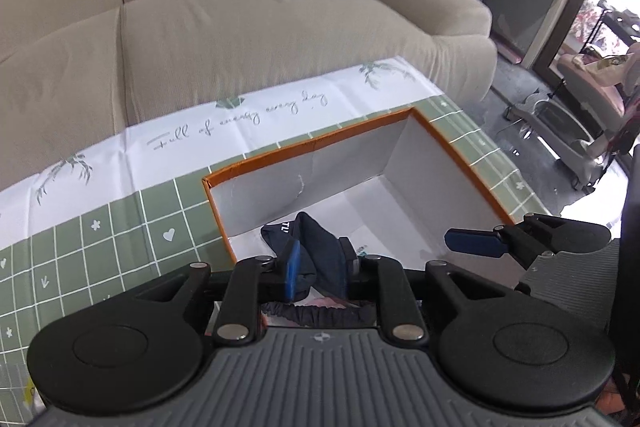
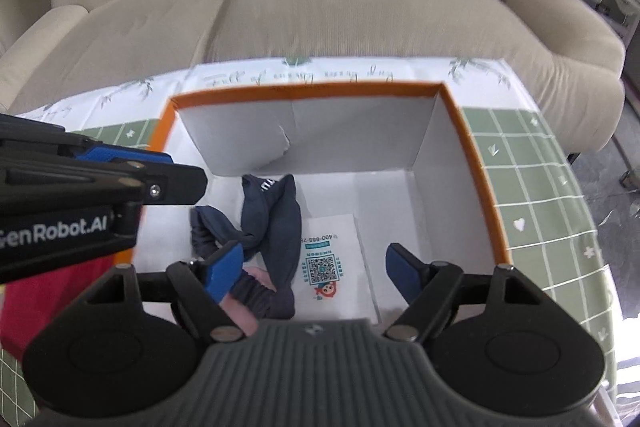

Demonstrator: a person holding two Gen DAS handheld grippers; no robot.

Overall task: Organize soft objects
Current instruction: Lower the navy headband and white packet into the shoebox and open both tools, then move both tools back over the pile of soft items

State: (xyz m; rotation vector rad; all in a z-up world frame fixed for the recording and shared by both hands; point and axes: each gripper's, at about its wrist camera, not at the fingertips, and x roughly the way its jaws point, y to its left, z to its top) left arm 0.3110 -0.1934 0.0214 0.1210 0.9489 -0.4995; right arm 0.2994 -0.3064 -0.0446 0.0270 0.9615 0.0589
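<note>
The supporting surface is a table covered by a tablecloth. The cloth has a green field with a white grid and small white hearts and stars. Along its far edge runs a white border printed with grey script lettering and leaf sprigs.

An open box stands directly on the cloth. Its outer walls and rim are orange; its inner walls and floor are white. The box sits on the green field, with its far wall near the white border.

A red item shows beside the left wall of the box; its identity cannot be determined.
</note>
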